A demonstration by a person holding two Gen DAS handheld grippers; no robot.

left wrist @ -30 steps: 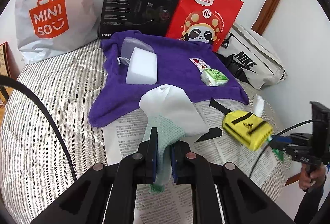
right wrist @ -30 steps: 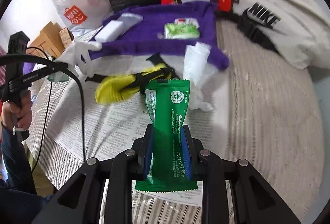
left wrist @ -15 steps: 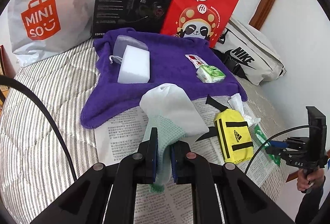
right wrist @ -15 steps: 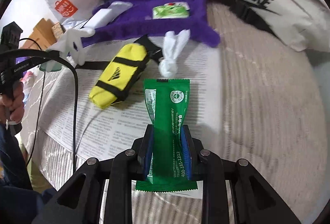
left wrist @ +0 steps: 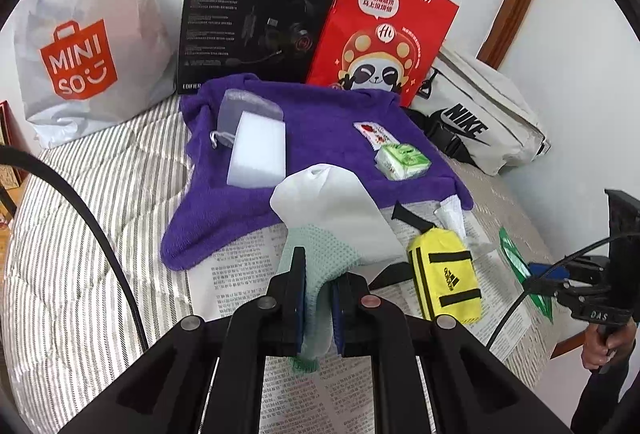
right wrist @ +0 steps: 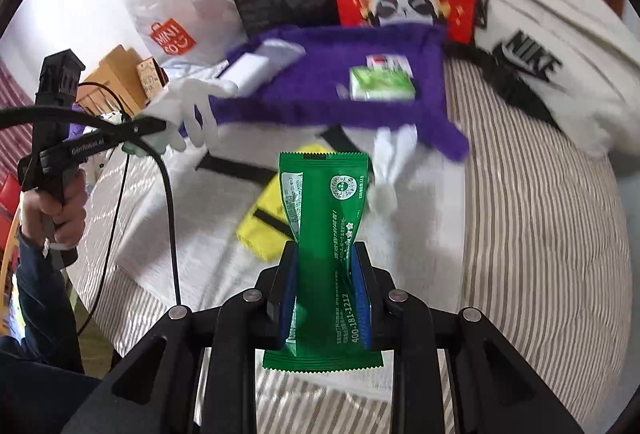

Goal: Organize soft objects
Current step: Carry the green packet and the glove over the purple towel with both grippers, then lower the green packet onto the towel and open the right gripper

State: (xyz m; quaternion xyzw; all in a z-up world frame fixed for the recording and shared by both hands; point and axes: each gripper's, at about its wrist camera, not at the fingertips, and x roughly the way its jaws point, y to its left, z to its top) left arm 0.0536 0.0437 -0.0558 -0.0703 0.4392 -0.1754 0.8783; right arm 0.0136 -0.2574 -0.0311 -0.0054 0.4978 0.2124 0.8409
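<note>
A white glove with mint-green knit cuff point(left wrist: 320, 258) is clenched by the left gripper point(left wrist: 318, 290); a green foil packet point(right wrist: 326, 234) is grasped by the right gripper point(right wrist: 326, 286), a purple towel point(right wrist: 320, 94) lying at twelve o'clock.

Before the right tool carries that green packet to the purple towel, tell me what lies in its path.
The green packet is clamped in the right tool. Between it and the purple towel lie the yellow pouch and a crumpled white tissue on the newspaper. Nothing taller blocks the way.

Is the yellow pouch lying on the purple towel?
No. The yellow pouch lies on the newspaper, in front of the purple towel and off its edge.
</note>
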